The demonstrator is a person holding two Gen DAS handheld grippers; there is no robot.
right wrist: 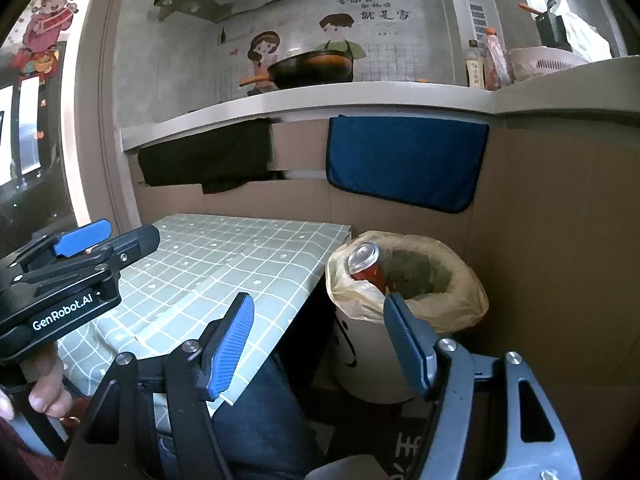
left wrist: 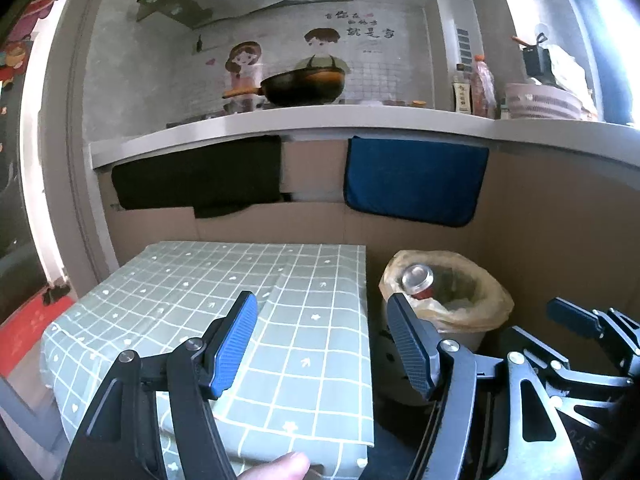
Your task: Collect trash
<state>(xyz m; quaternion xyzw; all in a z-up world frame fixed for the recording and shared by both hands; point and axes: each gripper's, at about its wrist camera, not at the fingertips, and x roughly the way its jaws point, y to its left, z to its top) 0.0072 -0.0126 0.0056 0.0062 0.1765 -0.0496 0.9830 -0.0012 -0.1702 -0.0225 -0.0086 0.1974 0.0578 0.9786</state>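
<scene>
Both grippers hang empty over the scene. The left gripper (left wrist: 322,344) has its jaws spread wide, ribbed blue rubber pads facing each other across open air, black metal linkages below with round silver pivot pins. It sits above the near edge of the small table (left wrist: 320,360), which wears a soft grey-green cloth printed with a white grid and tiny white motifs — the fabric creases down the middle and drapes over the sides. A thumb tip (left wrist: 280,468) shows at the bottom edge.

The right gripper (right wrist: 318,344) is just as wide apart, holding nothing, its pads pointed between table corner and bin. From this side the left gripper (right wrist: 108,240) shows as a black body stamped "GenRobot.AI", held in a hand (right wrist: 44,388).

And the trash: a red drink can (right wrist: 366,266) with a shiny silver top lies tilted inside the bin (right wrist: 372,360) — a white round plastic tub lined with a crinkled, translucent yellowish bag (right wrist: 472,300) folded over its rim. The can leans against the side of the liner nearest the table. The bin stands on the floor just beside the table.

Behind, brown cardboard panels, a blue towel (left wrist: 416,180) and a black cloth (left wrist: 200,176) hanging from a white counter (left wrist: 320,120), where a dark wok (left wrist: 304,84) rests.
</scene>
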